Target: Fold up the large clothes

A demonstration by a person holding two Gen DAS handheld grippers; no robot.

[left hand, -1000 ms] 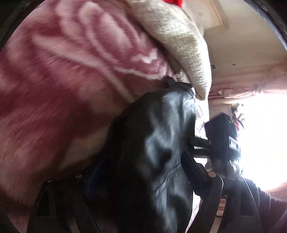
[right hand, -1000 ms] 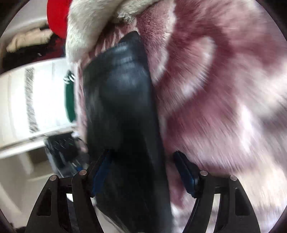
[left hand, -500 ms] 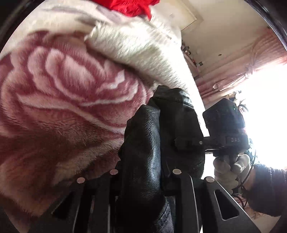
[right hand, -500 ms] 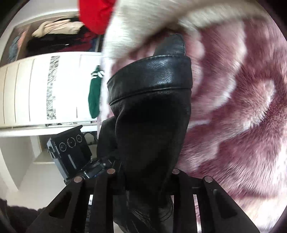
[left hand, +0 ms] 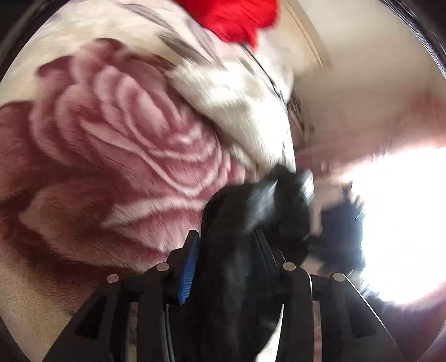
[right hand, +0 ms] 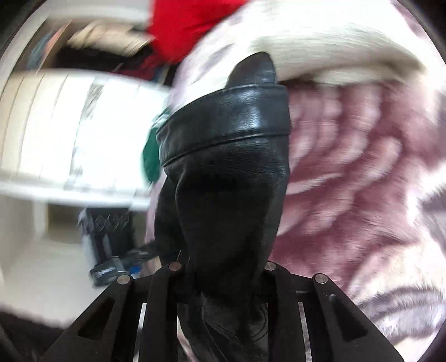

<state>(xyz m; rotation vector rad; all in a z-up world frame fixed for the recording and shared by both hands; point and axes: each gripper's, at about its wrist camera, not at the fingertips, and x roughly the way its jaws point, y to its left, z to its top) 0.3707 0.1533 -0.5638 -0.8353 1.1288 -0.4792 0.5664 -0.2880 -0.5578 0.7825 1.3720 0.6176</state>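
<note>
A black leather garment (left hand: 242, 222) fills the space between the fingers of my left gripper (left hand: 227, 247), which is shut on it above the bed. The same black leather garment (right hand: 228, 156), with a stitched hem band, stands up between the fingers of my right gripper (right hand: 223, 264), which is shut on it too. The other gripper shows as a dark blurred shape at the right of the left wrist view (left hand: 340, 231) and at the lower left of the right wrist view (right hand: 111, 250). Both views are blurred by motion.
A plush blanket with a large pink rose pattern (left hand: 117, 167) covers the bed below. A cream fleece (left hand: 245, 111) and a red cloth (left hand: 234, 19) lie at the far end. A white wardrobe (right hand: 69, 125) stands left; a bright window (left hand: 404, 222) is right.
Both grippers closed on the leather garment about a second ago and have since lifted and pulled back with it; more of the blanket and room show now. The views are blurring again.
</note>
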